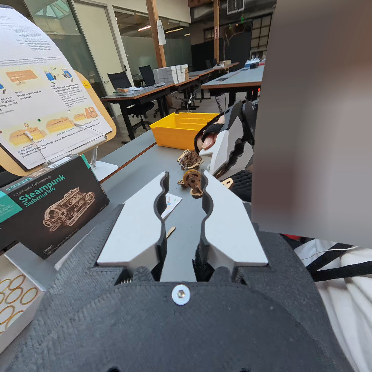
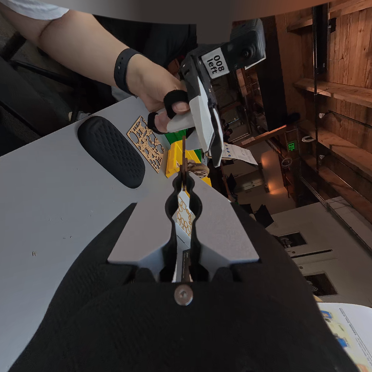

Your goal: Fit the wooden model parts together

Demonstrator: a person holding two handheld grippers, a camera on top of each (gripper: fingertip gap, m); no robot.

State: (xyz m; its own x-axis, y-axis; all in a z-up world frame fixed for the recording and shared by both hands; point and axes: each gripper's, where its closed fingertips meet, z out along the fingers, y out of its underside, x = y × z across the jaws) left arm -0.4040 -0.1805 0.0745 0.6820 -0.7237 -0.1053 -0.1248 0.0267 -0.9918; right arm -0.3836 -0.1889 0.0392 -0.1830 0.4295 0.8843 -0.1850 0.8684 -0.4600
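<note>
My right gripper (image 2: 183, 177) is shut on a thin flat wooden part (image 2: 183, 155), seen edge-on, with a round wooden wheel assembly (image 2: 198, 168) fixed to its side. In the left wrist view that wheel assembly (image 1: 192, 181) hangs just ahead of my left gripper (image 1: 185, 174), close to its right fingertip. My left gripper is open and empty. It also shows in the right wrist view (image 2: 213, 157), just beyond the wheel. The right gripper (image 1: 213, 169) comes in from the right. A partly built wooden model (image 1: 190, 160) lies on the grey table (image 1: 141, 161) behind it.
A yellow bin (image 1: 181, 128) stands at the table's far edge. The kit box (image 1: 52, 205), an instruction sheet on a stand (image 1: 40, 90) and a box of rubber bands (image 1: 14, 296) are at left. A black wrist pad (image 2: 110, 151) and a cut-out wooden sheet (image 2: 146, 143) lie near the person's side. Across from one pair of fingers to the other is roughly 4 cm.
</note>
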